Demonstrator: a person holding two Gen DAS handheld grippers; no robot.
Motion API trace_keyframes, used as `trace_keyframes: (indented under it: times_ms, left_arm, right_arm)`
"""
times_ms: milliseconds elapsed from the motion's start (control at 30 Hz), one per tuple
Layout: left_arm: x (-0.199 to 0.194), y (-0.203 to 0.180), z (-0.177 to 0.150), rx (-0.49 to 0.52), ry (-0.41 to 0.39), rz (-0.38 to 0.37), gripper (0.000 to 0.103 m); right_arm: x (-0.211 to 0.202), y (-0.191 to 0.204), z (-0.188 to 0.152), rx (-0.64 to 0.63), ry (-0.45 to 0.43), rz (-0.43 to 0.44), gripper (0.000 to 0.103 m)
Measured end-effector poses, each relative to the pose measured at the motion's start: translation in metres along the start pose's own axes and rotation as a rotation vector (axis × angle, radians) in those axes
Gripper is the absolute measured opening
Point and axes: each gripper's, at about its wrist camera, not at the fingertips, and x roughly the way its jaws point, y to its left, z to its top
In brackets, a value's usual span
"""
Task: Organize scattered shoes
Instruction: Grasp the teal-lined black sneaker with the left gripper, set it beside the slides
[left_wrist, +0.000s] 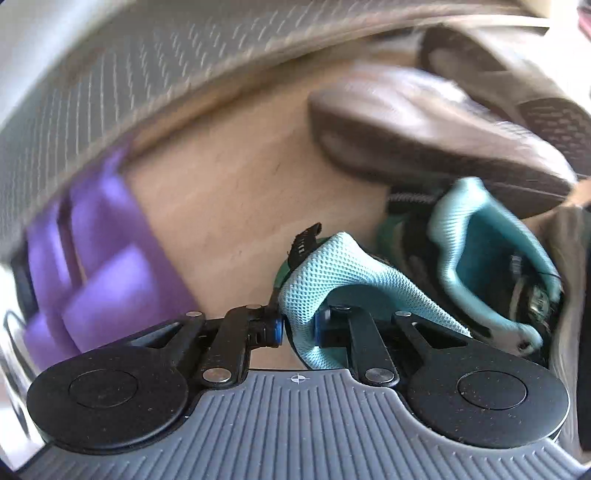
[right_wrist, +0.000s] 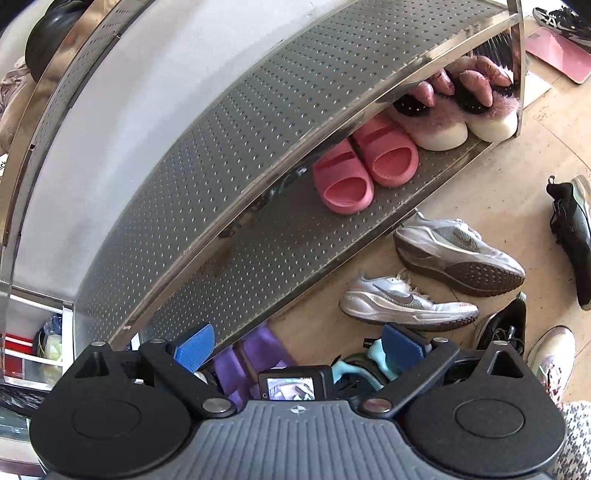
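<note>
Teal mesh: collar of one teal shoe (left_wrist: 332, 280), clamped between the blue pads of the left gripper (left_wrist: 299, 328), whose jaws stood pressed together on the fabric. The shoe lay on the pale wooden floor (left_wrist: 229, 206), directly ahead of those tongs; its open mouth and dark insole showed to their right.

Around the left tongs: one purple slide (left_wrist: 107, 273) to the left, lying at the foot of the rack; one grey sneaker (left_wrist: 424, 129) ahead and to the right, tipped on its side, sole facing the camera. The picture was blurred there, so a second pale shoe behind it was probable rather than certain.

Right gripper (right_wrist: 295, 350): jaws wide apart, nothing between them, held above the left tool and the teal shoe.

Rack: one perforated steel shoe rack (right_wrist: 258, 122), ahead and to the left of the right tongs. Its lower shelf, ahead of them, held two pink slides (right_wrist: 365, 170) and two pink furry slippers (right_wrist: 458, 110).

Floor, ahead and to the right of the right tongs: two silver-grey sneakers (right_wrist: 406, 302), both on their sides, just beside the rack's front edge, lying between the tongs and the lower shelf. Further right: two black shoes (right_wrist: 572, 229), well apart; one white sneaker (right_wrist: 554, 358) at the frame's edge.
</note>
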Motion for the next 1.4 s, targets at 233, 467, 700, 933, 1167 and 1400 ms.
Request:
trace_keyframes:
  times_ms: [233,467,700,933,1167,1400]
  left_arm:
    - [-0.013,0.048,0.039,0.030,-0.106,0.112,0.016]
    - [-0.004,0.088,0.084,0.009,-0.087,0.207,0.051]
    - [-0.053,0.092,0.068,-0.048,-0.191,0.184,0.074]
    - [-0.042,0.048,0.060,-0.138,-0.127,-0.166,0.046]
    - [0.019,-0.002,0.055,0.014,0.002,-0.010,0.031]
    - [0.023,0.014,0.042,0.073,0.082,0.169,0.006]
  right_arm:
    - [0.003,0.006,-0.007,-0.004,0.024,0.017,0.099]
    - [0.008,0.010,-0.006,-0.013,0.034,0.007,0.099]
    - [0.003,0.004,0.001,0.044,0.005,0.014,0.100]
    - [0.002,-0.002,0.000,0.077,0.000,0.009,0.101]
    - [0.003,-0.007,0.004,0.090,0.005,-0.004,0.101]
    - [0.007,-0.003,0.004,0.076,0.018,-0.007,0.101]
